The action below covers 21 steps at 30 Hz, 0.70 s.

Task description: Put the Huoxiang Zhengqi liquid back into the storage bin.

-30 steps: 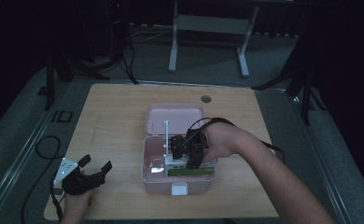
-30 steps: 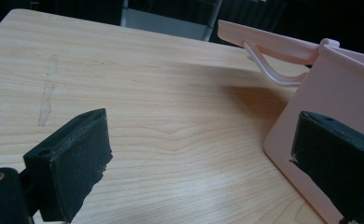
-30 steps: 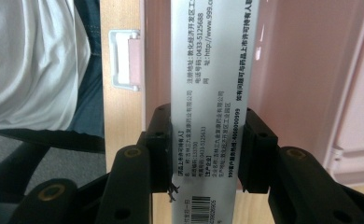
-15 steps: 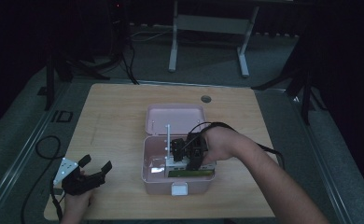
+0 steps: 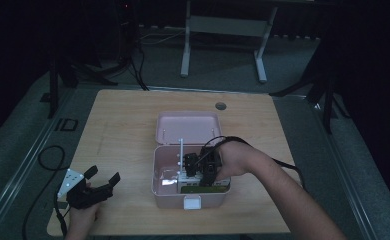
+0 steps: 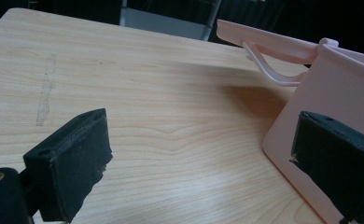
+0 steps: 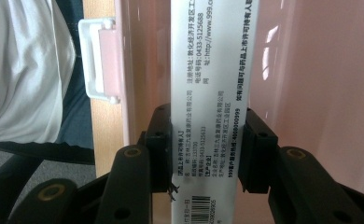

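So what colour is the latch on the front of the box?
White latch on the pink box, clearest in the right gripper view.

One light wooden table (image 5: 123, 130) carries one pale pink plastic box (image 5: 164, 186), its single hinged lid (image 5: 188, 127) open at 12 o'clock and one white latch (image 5: 191, 202) at 6 o'clock. Two black two-jaw grippers are counted: the left gripper (image 5: 102, 176) at 8 o'clock and the right gripper (image 5: 199, 163) inside the box, where one white printed carton (image 7: 210, 93) stands. One small round grey grommet (image 5: 220, 106) marks the tabletop at 1 o'clock.
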### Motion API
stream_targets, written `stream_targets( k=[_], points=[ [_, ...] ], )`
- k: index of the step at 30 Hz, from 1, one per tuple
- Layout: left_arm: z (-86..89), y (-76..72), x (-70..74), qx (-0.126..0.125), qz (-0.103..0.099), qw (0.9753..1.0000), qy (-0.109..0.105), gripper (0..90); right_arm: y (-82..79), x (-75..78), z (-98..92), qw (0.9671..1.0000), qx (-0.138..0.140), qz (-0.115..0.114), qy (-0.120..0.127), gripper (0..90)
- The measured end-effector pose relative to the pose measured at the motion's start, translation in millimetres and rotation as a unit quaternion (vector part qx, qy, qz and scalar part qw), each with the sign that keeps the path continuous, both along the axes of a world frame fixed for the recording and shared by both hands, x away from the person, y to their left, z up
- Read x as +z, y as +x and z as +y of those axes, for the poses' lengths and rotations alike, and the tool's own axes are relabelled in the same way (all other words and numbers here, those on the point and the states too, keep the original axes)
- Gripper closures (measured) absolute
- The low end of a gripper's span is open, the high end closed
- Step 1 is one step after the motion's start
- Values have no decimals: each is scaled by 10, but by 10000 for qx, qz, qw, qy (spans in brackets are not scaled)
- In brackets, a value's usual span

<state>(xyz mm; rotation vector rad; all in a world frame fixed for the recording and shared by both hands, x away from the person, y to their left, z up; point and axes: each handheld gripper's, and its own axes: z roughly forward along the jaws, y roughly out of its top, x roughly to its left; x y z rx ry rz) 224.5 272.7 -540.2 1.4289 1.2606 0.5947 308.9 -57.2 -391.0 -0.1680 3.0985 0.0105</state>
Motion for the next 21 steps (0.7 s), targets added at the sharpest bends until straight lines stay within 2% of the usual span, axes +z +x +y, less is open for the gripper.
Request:
stream_targets(
  k=[3, 9, 14, 21],
  points=[
    [2, 1, -1, 4, 7, 10000, -10, 49, -8, -25, 18, 10000, 5, 37, -12, 620],
    [4, 1, -1, 0, 4, 10000, -4, 48, -16, -80, 20, 10000, -2, -31, -89, 621],
    [2, 0, 0, 3, -3, 10000, -6, 48, -23, -132, -9, 10000, -72, 29, -13, 620],
    [-1, 4, -2, 4, 1, 10000, -10, 48, -7, -186, -12, 10000, -40, -22, -16, 620]
  ],
)
